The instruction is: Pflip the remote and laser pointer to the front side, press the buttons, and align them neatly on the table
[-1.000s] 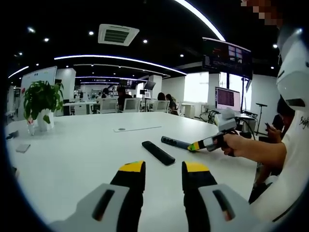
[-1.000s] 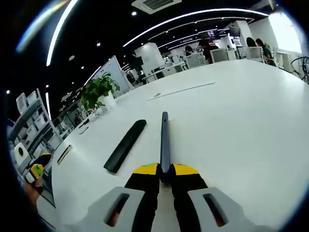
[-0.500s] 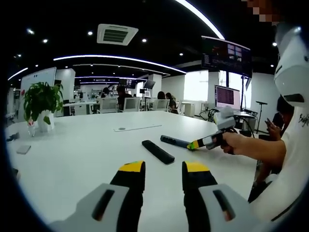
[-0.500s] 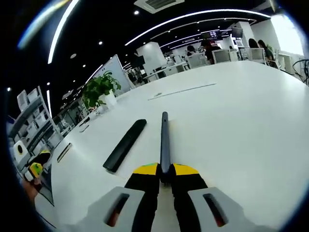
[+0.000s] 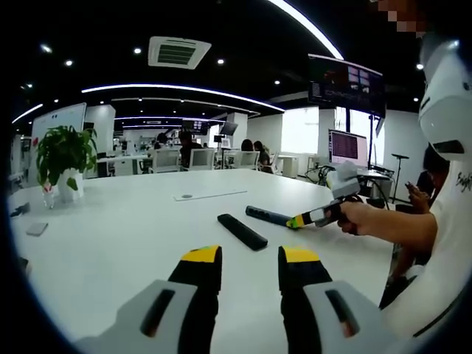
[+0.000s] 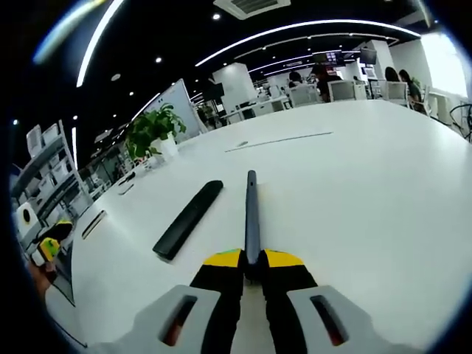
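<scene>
A black remote (image 5: 242, 232) (image 6: 188, 219) lies flat on the white table (image 5: 110, 243), plain side up. Beside it, a slim dark laser pointer (image 6: 252, 214) (image 5: 267, 216) juts forward from my right gripper (image 6: 252, 259) (image 5: 297, 221), which is shut on the pointer's near end. The pointer sits just above or on the table; I cannot tell which. My left gripper (image 5: 249, 258) is open, low over the table, short of the remote, with nothing between its jaws. A person's hand (image 5: 358, 219) holds the right gripper.
A potted plant (image 5: 63, 158) (image 6: 153, 133) stands at the table's far side. A small grey card (image 5: 35, 227) lies at the left in the left gripper view. A flat cable cover (image 5: 209, 195) (image 6: 279, 139) sits mid-table. Chairs, monitors and people are beyond the table.
The right gripper view has shifted slightly; the pointer stays held in the same place. The left gripper has not moved.
</scene>
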